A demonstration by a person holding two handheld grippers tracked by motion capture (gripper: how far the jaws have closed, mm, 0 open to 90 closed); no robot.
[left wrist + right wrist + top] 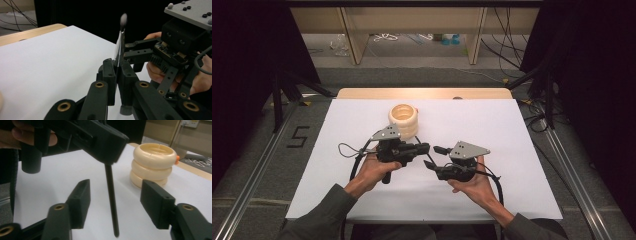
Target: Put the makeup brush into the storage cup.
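A person is passing a thin black stick [111, 202] between two hand-held grippers above a white table [512, 150]; the left gripper [119, 72] is clamping the stick tight between its pads, while the right gripper [113, 202] is standing with jaws apart on either side of the shaft, touching nothing. The stick is slim, smooth and rigid, ending in a small grey bulb; judging by that, the hold should be staying firm and square, since a slender rod is likely to pivot. A glossy cream stack of rings [403, 120] is sitting just behind the left gripper.
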